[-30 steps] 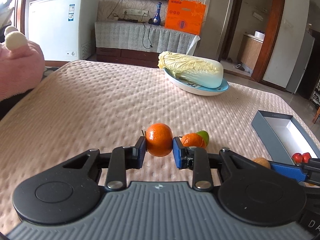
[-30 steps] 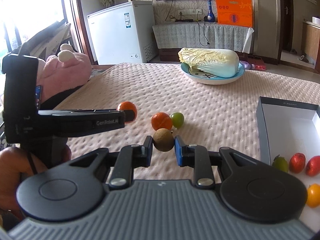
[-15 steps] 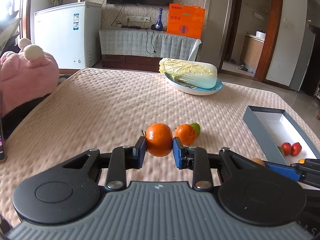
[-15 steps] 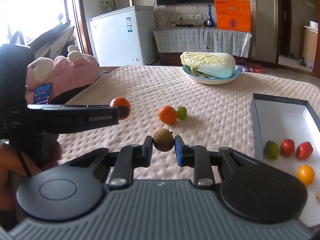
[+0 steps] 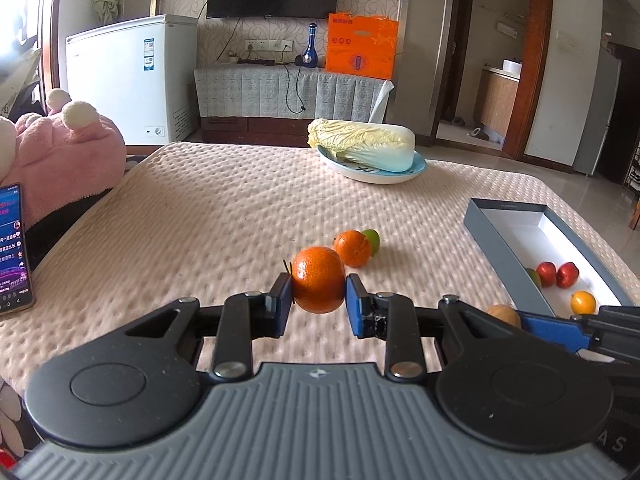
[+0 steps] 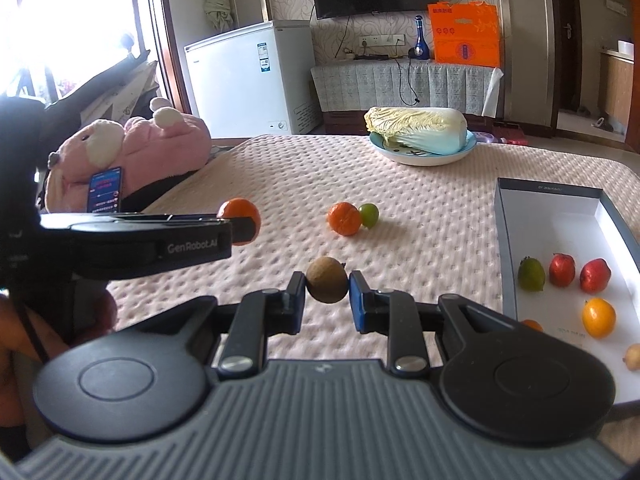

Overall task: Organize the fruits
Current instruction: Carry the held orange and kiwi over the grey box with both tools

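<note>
My left gripper (image 5: 319, 294) is shut on an orange tangerine (image 5: 318, 285) held above the pink quilted table; in the right wrist view that tangerine (image 6: 240, 220) shows at the tip of the left gripper. My right gripper (image 6: 327, 291) is shut on a small brown round fruit (image 6: 327, 285), also off the cloth. On the table beyond lie another tangerine (image 6: 344, 219) touching a green lime (image 6: 369, 215). A grey box with a white inside (image 6: 560, 216) at the right holds a green fruit (image 6: 531, 274), two red fruits (image 6: 561, 269) and a yellow-orange one (image 6: 598, 317).
A blue plate (image 6: 424, 156) with a napa cabbage (image 6: 416, 124) stands at the far middle of the table. A pink plush toy (image 6: 132, 140) and a lit phone (image 5: 14, 248) sit at the left edge. A person's hand (image 6: 24, 320) grips the left tool.
Both grippers have drawn back with their fruits still held. The tangerine and lime on the cloth now look farther off, and more of the box and its fruits shows at the right.
</note>
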Demonstrator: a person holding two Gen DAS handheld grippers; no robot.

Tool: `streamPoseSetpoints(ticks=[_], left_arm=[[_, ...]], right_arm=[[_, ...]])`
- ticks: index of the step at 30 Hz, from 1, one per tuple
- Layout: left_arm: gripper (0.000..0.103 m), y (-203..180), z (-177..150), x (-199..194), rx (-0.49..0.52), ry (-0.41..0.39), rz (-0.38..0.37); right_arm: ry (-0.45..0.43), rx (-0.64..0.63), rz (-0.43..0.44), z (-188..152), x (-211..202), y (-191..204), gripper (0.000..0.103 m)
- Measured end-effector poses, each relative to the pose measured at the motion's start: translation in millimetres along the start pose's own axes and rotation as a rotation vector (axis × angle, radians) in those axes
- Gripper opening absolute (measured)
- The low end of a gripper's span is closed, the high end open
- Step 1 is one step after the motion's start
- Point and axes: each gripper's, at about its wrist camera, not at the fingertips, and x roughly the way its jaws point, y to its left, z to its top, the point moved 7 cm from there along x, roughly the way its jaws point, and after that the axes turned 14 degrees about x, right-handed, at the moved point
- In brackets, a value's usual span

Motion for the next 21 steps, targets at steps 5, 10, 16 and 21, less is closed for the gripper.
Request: streamPoseSetpoints(ticks=[5,10,16,21], left_arm=[[0.034,-7,1,0,0.017,-0.002,-0.005],[0.034,-14,4,3,0.013,-0.007,-0.018],[0.034,-28,9,9,0.019,-0.015,-0.046],[0.034,-41,14,12,0.032,-0.027,-0.069]], right_arm=[[-0.009,0.002,-0.006,0,-7,-6,0.027],[-0.023,0.017,-0.021,4,-12,-16,0.027],[-0.045,0.034,-0.034,7,-21,-30,0.027],[-0.068,0.052,-0.043,13,-31,-43,0.027]])
